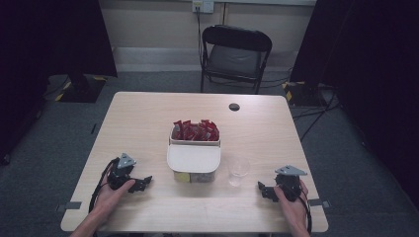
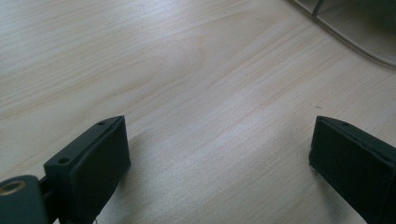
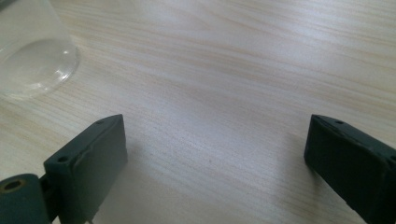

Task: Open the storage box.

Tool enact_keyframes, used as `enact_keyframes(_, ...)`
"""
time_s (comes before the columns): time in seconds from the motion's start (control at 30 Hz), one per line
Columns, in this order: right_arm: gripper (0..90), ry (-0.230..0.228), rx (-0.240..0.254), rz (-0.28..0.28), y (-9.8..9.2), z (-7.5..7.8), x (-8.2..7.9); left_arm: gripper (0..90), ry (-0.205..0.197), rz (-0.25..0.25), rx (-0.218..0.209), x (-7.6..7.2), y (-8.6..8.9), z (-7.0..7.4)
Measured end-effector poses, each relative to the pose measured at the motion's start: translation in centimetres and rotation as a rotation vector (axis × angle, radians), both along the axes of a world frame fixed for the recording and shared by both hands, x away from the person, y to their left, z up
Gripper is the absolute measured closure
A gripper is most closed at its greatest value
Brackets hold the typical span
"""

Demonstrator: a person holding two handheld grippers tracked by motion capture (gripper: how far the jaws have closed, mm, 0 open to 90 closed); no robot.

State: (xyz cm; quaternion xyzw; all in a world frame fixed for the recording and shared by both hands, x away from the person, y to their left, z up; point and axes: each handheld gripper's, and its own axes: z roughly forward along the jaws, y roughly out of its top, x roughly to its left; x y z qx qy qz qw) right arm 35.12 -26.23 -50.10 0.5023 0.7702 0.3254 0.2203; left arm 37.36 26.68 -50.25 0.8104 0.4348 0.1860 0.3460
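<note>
A grey-carpeted room with dark curtains at both sides, a black folding chair point(image 1: 236, 55) against the far wall, and in front of it a pale wooden desk point(image 1: 143, 123). At the desk's middle sits a white container point(image 1: 193, 159) with its lid lying across the near half, and the far half is packed with red sachets point(image 1: 195, 131). Just to the right of the container stands a clear plastic cup point(image 1: 238, 171), upright and apart from it. A small dark round spot point(image 1: 234, 106) marks the desk farther back.

The left gripper point(image 1: 143, 182) rests low on the desk near the front left, held in the person's left hand point(image 1: 114, 192), jaws spread wide with bare wood between them; the container's edge point(image 2: 355, 32) shows at the top right of its own view. The right gripper point(image 1: 263, 189) lies at the front right in the right hand point(image 1: 289, 200), also released and holding nothing, pointing toward the cup, whose base point(image 3: 32, 51) shows near its left jaw, not touching.
</note>
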Motion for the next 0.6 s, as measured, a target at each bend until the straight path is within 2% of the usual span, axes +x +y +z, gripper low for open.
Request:
enact_keyframes(0.1,5.3,0.0,0.0,0.0,0.0,0.0,0.0,6.8,0.0,0.002,0.002,0.0,0.0,0.1)
enact_keyframes(0.17,5.3,0.0,0.0,0.0,0.0,0.0,0.0,16.1,0.002,0.016,0.0,-0.2,-0.1,0.3)
enact_keyframes(0.3,4.6,0.001,-0.001,-0.001,0.0,0.0,0.0,15.6,0.019,0.01,0.001,-0.3,-0.6,0.5)
enact_keyframes(0.4,4.3,0.003,-0.002,-0.004,0.0,0.0,0.0,15.8,0.036,-0.012,-0.019,-0.4,-0.9,0.6)
enact_keyframes(0.53,4.3,0.003,-0.002,-0.004,0.0,0.0,0.0,15.9,0.039,-0.026,-0.045,-0.5,-1.1,0.9)
enact_keyframes(0.6,4.1,0.003,-0.002,-0.005,0.0,0.0,0.0,15.9,0.042,-0.029,-0.041,-0.5,-1.1,1.0)
